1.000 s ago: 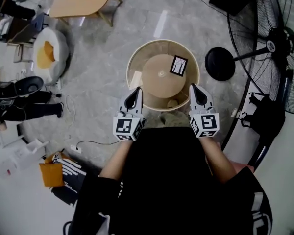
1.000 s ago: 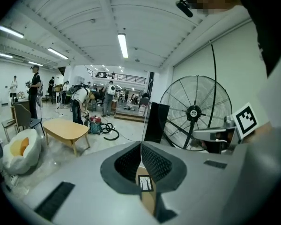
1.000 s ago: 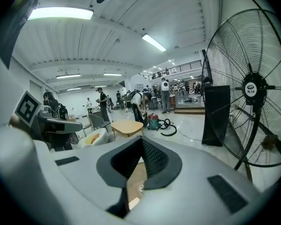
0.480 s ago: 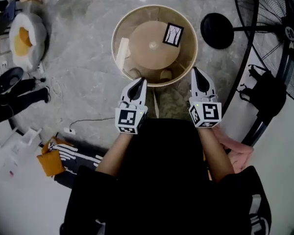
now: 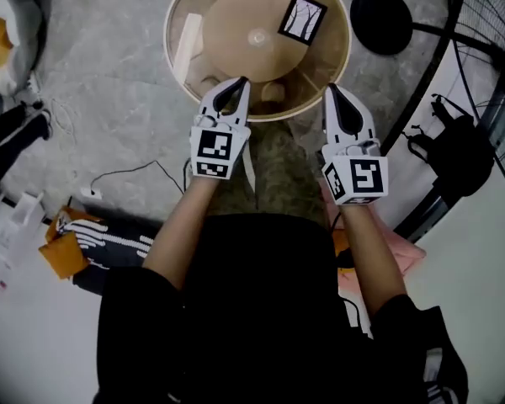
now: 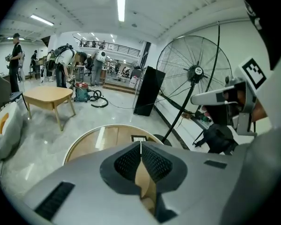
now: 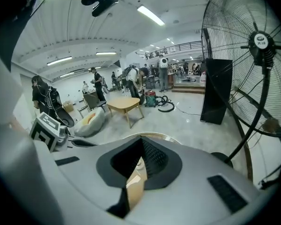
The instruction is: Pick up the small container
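Looking down in the head view, the left gripper [image 5: 241, 82] and right gripper [image 5: 331, 89] point side by side at the near rim of a round two-level table [image 5: 171, 57]. The small container [image 5: 272, 91] sits on its lower ring between their tips. The left gripper view shows its jaws pressed together on nothing, and the right gripper view shows the same, with a standing fan [image 7: 253, 55] at the right.
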{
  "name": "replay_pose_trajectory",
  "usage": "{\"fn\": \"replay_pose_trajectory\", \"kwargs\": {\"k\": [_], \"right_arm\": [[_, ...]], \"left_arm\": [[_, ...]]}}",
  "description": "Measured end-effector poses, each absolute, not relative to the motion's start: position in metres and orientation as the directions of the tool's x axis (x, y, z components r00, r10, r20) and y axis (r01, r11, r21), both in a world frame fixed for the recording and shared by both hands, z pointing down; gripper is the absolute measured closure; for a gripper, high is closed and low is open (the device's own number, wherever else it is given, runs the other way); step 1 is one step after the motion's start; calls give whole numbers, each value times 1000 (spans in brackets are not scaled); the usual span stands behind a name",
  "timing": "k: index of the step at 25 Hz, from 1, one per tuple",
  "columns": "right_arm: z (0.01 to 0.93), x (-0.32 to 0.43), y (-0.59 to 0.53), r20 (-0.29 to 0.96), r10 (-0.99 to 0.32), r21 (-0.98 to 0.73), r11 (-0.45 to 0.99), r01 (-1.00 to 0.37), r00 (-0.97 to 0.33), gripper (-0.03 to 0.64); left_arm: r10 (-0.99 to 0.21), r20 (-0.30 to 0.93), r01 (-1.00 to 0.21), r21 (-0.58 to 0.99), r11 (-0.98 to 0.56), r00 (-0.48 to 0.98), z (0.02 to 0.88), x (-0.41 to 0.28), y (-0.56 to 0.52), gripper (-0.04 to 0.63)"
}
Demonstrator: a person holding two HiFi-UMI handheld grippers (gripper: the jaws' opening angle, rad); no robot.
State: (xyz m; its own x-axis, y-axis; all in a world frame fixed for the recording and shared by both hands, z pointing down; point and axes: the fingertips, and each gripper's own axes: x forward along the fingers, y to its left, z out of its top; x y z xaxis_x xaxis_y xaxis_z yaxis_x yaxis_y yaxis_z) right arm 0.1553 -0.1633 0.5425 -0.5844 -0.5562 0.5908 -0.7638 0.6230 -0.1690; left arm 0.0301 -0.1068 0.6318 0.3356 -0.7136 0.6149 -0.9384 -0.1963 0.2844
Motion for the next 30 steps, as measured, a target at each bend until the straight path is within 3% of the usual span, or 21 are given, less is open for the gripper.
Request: {"fn": "replay_pose_trajectory", "kwargs": {"k": [6,15,22,24,28,30], "right_arm": [[615,157,-175,627,-533,-182,610,-772,-569,600],[696,168,-158,686,-481,-212,586,-782,-546,601],[737,176,-146,722,-458,-208,571,-794,-519,600],[743,176,-144,723,-459,-211,565,-798,-516,601],[747,171,-145,716,-463,-220,561,-798,-523,601],[747,169,-146,711,-463,-225,563,-795,-529,601]], "left_arm": [[-713,628,-942,302,-145,311,714,23,-119,574],[-656,638,-914,323,-247,403,809,38,-131,574],[-716,575,-918,248,-310,397,845,46,-145,570],[-726,569,-922,233,-309,387,853,45,-149,511],[-734,548,-915,229,-332,403,861,47,-157,311],[-724,543,-904,216,-368,425,867,51,-161,272]]}}
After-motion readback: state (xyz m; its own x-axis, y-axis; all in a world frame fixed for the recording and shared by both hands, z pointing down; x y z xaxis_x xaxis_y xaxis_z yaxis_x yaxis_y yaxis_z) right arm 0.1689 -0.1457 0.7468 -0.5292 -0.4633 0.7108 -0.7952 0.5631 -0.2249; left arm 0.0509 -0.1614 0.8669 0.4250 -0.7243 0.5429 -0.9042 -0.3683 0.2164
